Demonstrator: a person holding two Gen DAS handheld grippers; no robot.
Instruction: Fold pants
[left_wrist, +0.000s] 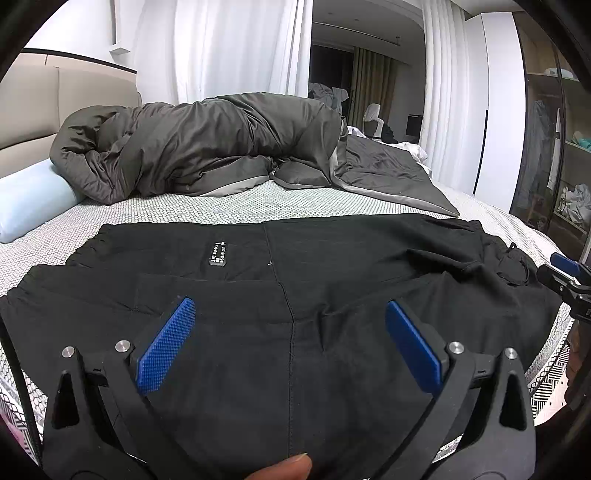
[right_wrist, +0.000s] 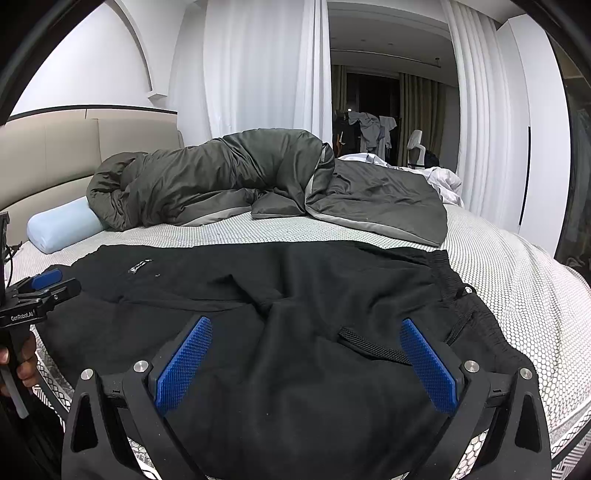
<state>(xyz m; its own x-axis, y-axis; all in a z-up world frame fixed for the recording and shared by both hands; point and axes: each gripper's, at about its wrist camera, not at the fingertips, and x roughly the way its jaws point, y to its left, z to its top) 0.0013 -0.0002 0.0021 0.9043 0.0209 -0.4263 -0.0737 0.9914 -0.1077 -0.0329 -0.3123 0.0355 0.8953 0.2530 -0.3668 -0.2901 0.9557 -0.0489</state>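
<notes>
Pants (left_wrist: 332, 280) lie flat on the bed (left_wrist: 258, 201), right under both sets of fingers. My left gripper (left_wrist: 290, 321) and right gripper (right_wrist: 306, 338) gape wide, holding nothing, ready to pinch cloth.

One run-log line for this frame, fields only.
left hand-held gripper: open, above pants | right hand-held gripper: open, above pants | black pants: spread on bed, waistband right | fold: not started

We see both tongs, left tongs (left_wrist: 290, 332) and right tongs (right_wrist: 306, 354), as black frames with blue knurled pads (right_wrist: 183, 365), silver screws (left_wrist: 123, 346) and white "GenRobot.AI" lettering (right_wrist: 21, 316).
</notes>
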